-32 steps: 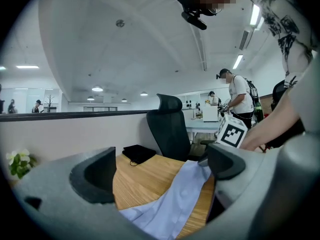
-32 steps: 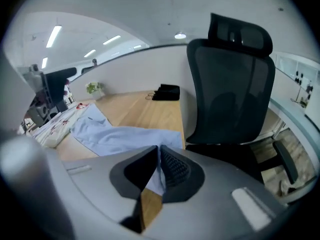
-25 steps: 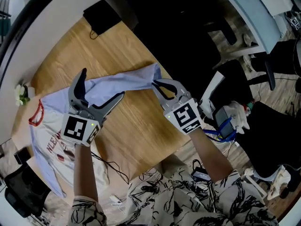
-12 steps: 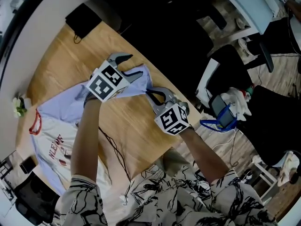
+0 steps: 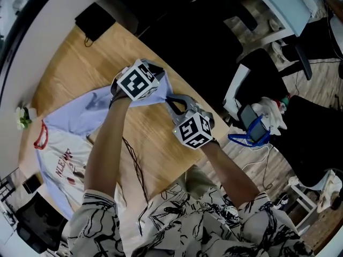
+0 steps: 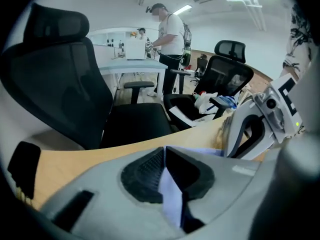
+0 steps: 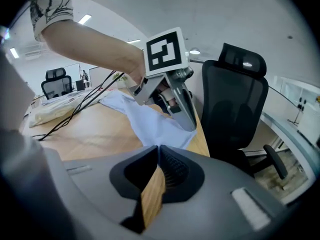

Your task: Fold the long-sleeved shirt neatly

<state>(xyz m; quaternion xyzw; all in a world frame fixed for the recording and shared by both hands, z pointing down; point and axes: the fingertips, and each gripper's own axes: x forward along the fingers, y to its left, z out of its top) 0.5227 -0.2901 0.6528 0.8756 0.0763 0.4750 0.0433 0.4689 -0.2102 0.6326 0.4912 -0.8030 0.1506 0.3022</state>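
Observation:
The long-sleeved shirt lies on the wooden table (image 5: 69,63): its white body with a red collar (image 5: 64,159) at the left, and a pale blue sleeve (image 5: 96,108) stretching right. My left gripper (image 5: 155,79) is down on the sleeve's cuff end. It is shut, with pale blue cloth (image 6: 170,194) pinched between its pads in the left gripper view. My right gripper (image 5: 169,99) is just below it at the cuff's lower edge, also shut. In the right gripper view the cuff (image 7: 160,126) runs right up to its closed tips (image 7: 158,149).
A black box (image 5: 94,20) sits at the table's far corner and small white flowers (image 5: 22,116) at its left edge. A black cable (image 5: 134,165) trails across the wood. Black office chairs (image 5: 257,90) stand close beyond the right edge. A person (image 6: 167,29) stands far off.
My left gripper swung from the sleeve's left part over to the cuff, dropped onto it and went from wide open to shut on the cloth. The right gripper sank a little, still shut.

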